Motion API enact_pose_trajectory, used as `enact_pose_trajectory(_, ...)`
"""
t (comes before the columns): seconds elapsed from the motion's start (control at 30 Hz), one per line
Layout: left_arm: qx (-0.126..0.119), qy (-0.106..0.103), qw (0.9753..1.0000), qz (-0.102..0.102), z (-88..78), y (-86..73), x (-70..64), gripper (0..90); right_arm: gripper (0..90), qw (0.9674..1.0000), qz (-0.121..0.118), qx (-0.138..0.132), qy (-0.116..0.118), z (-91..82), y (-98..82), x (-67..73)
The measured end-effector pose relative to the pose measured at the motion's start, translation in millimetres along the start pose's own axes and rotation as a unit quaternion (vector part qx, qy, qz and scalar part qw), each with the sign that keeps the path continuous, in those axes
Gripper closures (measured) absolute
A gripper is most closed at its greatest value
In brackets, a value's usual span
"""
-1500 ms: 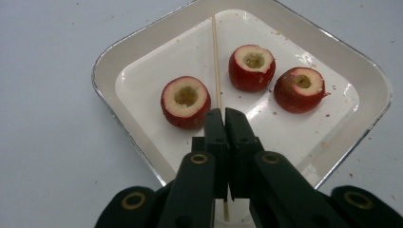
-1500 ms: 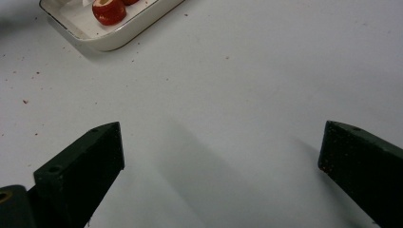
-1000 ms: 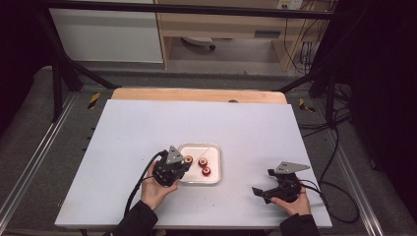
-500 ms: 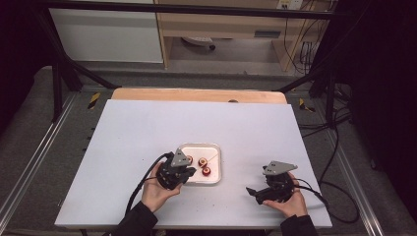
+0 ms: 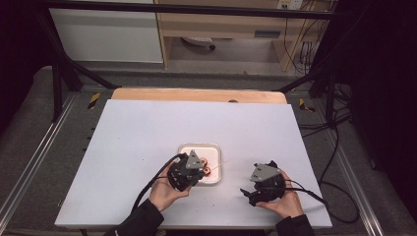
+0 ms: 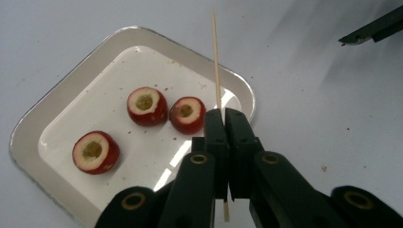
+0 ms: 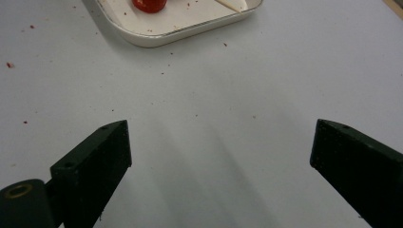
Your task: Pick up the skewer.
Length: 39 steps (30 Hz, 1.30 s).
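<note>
A white tray (image 6: 142,34) holds three red cored fruit pieces (image 6: 147,105). My left gripper (image 6: 223,114) is shut on a thin wooden skewer (image 6: 216,61), which sticks out past the jaw tips over the tray's edge. From above, the left gripper (image 5: 202,169) hangs over the near side of the tray (image 5: 199,147). My right gripper (image 5: 252,179) is over bare table to the right of the tray. Its jaws (image 7: 219,126) stand wide open and have just been closing a little, with nothing between them. One fruit piece (image 7: 149,4) lies ahead of them.
The white tabletop (image 5: 147,128) has free room to the left and behind the tray. A wooden board (image 5: 196,95) runs along its far edge. Red crumbs (image 7: 9,64) dot the surface near the tray (image 7: 166,38). Cables trail from both grippers toward the near edge.
The left gripper has shifted right along the tray's near side with the skewer. The right gripper has moved left toward the tray.
</note>
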<state>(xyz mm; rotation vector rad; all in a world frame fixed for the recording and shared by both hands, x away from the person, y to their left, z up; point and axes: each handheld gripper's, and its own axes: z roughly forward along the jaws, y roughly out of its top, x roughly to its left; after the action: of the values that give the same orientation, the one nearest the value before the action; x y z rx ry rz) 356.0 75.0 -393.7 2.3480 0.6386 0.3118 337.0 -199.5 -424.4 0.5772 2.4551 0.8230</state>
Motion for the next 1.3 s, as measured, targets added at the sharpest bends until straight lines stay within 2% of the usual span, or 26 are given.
enact_pose_trajectory(0.03, 0.001, -0.001, 1.0, 0.004, 1.2, 2.2, -1.6, 88.7, 8.5, 1.0, 0.0, 0.0, 0.0, 0.0, 0.0, 0.0)
enact_pose_trajectory(0.23, 0.013, -0.013, 0.9995, 0.025, 7.8, 13.4, -11.2, 88.7, 14.9, 0.9984, -0.054, -0.004, -0.013, -1.4, 8.0, 9.3)
enact_pose_trajectory(0.4, 0.025, -0.022, 0.9986, 0.042, 14.3, 22.4, -19.2, 88.7, 20.9, 0.9951, -0.096, -0.007, -0.022, -0.8, 10.6, 13.7)
enact_pose_trajectory(0.57, 0.035, -0.029, 0.9974, 0.056, 21.5, 31.2, -26.0, 88.7, 30.0, 0.99, -0.139, -0.017, -0.017, 2.6, 10.2, 16.3)
enact_pose_trajectory(0.83, 0.049, -0.041, 0.9952, 0.074, 30.2, 40.3, -36.3, 88.7, 44.3, 0.978, -0.208, -0.02, -0.009, 7.3, 9.0, 16.0)
enact_pose_trajectory(1.0, 0.053, -0.048, 0.9941, 0.081, 32.6, 44.6, -40.9, 88.7, 53.6, 0.9707, -0.24, -0.014, -0.008, 8.9, 7.8, 16.9)
enact_pose_trajectory(1.13, 0.056, -0.052, 0.9933, 0.087, 33.4, 47.4, -42.9, 88.7, 62.3, 0.9633, -0.268, -0.013, -0.011, 10.1, 7.3, 16.3)
enact_pose_trajectory(1.2, 0.057, -0.054, 0.9929, 0.089, 33.9, 48.0, -44.0, 88.7, 67.0, 0.9613, -0.275, -0.008, -0.016, 10.4, 6.9, 17.4)
enact_pose_trajectory(1.23, 0.057, -0.055, 0.9929, 0.089, 34.3, 47.9, -44.5, 88.7, 69.5, 0.9595, -0.281, -0.006, -0.009, 10.3, 6.8, 17.4)
enact_pose_trajectory(1.27, 0.057, -0.055, 0.9927, 0.09, 34.5, 47.8, -44.7, 88.7, 71.9, 0.9571, -0.289, -0.007, -0.014, 10.8, 6.8, 17.6)
enact_pose_trajectory(1.3, 0.058, -0.056, 0.9926, 0.09, 34.8, 47.6, -45.0, 88.7, 73.7, 0.9563, -0.292, -0.007, -0.011, 10.6, 6.7, 18.2)
